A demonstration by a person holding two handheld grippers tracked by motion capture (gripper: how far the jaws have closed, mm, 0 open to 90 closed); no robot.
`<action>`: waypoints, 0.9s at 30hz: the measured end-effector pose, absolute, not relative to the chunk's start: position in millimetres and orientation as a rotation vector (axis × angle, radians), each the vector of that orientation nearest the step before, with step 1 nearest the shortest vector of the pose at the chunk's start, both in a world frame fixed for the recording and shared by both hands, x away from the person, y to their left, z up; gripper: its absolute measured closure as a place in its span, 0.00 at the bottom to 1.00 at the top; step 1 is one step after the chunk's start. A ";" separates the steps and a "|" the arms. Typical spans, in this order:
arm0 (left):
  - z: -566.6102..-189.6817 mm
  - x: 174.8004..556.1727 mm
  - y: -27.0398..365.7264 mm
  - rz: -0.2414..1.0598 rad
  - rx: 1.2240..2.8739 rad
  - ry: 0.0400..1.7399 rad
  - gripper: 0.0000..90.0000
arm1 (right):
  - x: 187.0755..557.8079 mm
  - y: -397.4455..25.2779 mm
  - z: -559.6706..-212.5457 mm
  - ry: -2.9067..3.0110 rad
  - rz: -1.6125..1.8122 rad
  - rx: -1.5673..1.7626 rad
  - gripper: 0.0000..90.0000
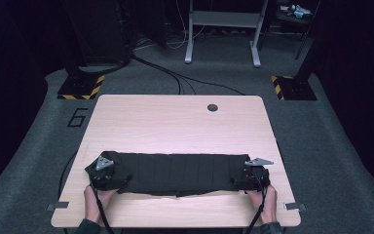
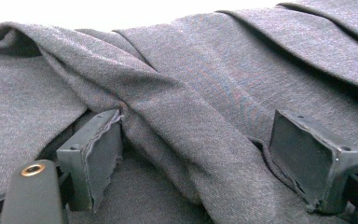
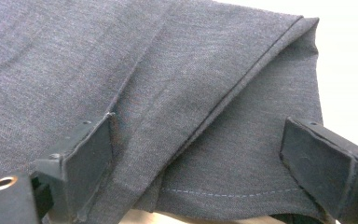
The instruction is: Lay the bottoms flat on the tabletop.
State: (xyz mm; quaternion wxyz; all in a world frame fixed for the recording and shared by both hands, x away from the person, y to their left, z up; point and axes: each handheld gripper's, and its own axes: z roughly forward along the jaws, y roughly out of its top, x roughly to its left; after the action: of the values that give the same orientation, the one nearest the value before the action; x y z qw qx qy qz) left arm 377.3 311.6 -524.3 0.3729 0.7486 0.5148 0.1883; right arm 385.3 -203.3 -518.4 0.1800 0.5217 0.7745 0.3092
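Dark grey garment (image 1: 175, 173) lies stretched across the near half of the table (image 1: 175, 122); left gripper (image 2: 196, 154) and right gripper (image 3: 196, 163) sit at its ends, jaws spread wide over folded cloth.

Cloth (image 1: 175, 174) across table (image 1: 175, 122) near edge; tongs at left (image 1: 108, 176), right (image 1: 249, 179) ends, apparently.

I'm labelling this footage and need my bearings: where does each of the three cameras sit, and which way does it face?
High view: above the person's side, looking forward and down on the pale wooden table; both hands, left gripper and right gripper show at the ends of the dark grey folded cloth.
Left gripper view: on the left gripper, looking along its open jaws at bunched cloth folds.
Right gripper view: on the right gripper, jaws open around a stitched cloth corner.
All three share the cloth.
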 end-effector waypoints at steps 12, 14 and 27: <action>-505.9 360.6 322.0 0.485 1.887 1.294 0.06 | 365.1 -213.0 -506.9 2.162 0.988 1.467 0.11; -504.2 354.0 322.0 0.492 1.880 1.280 0.05 | 359.6 -213.3 -504.8 2.158 1.005 1.468 0.11; -509.9 322.4 319.2 0.468 1.900 1.221 0.10 | 338.8 -201.3 -509.9 2.199 1.067 1.416 0.20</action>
State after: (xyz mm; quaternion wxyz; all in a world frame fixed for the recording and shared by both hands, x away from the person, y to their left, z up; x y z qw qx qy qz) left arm 322.4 319.2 -509.9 0.4058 0.7529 0.4838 0.1855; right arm 338.8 -201.3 -509.9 0.1580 0.4950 0.7688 0.3729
